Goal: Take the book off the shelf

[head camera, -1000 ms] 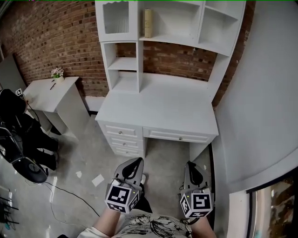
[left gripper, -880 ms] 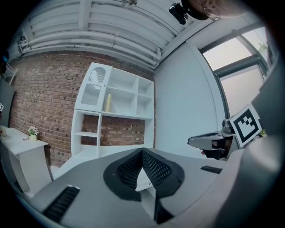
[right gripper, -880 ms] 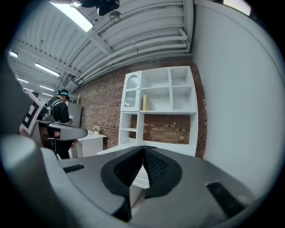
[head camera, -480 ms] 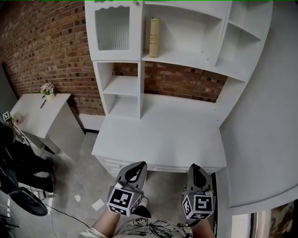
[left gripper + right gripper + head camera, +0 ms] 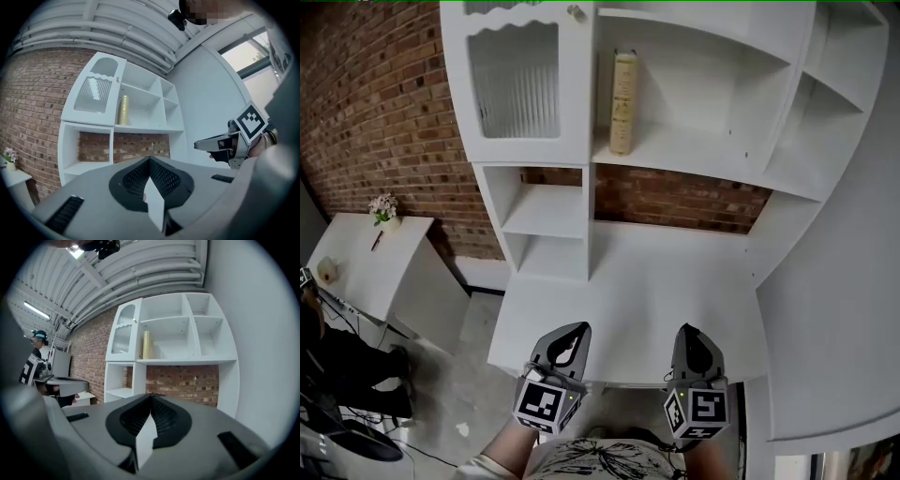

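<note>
Head view is showing the shelf unit [image 5: 694, 155] drawing closer; the yellow book [image 5: 623, 103] is standing at twelve o'clock, well beyond left gripper [image 5: 570, 330] and right gripper [image 5: 691, 332], both pressing together, empty; reaching is nearing.

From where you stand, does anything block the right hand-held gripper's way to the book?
Nothing visible does. The book stands upright, alone in its open compartment, right of the shut cabinet door. The right hand-held gripper is low over the front edge of the desk, with only open air between.
</note>
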Demonstrator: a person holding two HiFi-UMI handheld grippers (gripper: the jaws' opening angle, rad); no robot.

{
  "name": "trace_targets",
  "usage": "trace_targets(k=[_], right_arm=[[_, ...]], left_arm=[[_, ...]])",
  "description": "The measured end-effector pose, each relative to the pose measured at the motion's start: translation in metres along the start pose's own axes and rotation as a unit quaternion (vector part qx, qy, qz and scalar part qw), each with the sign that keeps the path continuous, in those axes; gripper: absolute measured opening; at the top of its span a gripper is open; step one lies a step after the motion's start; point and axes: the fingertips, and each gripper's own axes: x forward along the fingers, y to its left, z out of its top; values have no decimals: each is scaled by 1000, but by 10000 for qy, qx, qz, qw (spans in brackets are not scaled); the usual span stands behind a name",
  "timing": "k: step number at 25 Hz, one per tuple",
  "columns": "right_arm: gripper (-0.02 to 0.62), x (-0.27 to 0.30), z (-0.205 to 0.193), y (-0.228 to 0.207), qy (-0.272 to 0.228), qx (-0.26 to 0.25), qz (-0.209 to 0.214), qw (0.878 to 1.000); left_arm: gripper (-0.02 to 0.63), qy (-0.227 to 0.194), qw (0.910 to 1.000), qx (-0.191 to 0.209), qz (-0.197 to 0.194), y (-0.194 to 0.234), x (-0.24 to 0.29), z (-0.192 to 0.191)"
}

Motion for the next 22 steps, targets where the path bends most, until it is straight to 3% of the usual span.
trace_targets(k=[6, 11, 15, 17, 19, 22], right_arm=[[8, 56, 7, -12, -98, 0, 217, 9997], [8, 100, 26, -28, -296, -421, 397, 9979], [8, 135, 41, -46, -399, -878, 515, 9940], [8, 152, 47, -57, -399, -1068, 540, 9920], [8, 167, 53, -66, -400, -1044, 631, 9917], [8, 183, 59, -77, -393, -886, 796, 9921]], left_arm=[[12, -57, 9999, 13, 138, 24, 50, 0], [12, -239, 9988, 111, 413, 43, 96, 17], [14, -277, 9972, 355, 602, 50, 139, 40], [13, -269, 9972, 284, 634, 54, 165, 55], [14, -273, 9973, 278, 627, 57, 190, 71], [58, -339, 9941, 656, 797, 67, 221, 96]])
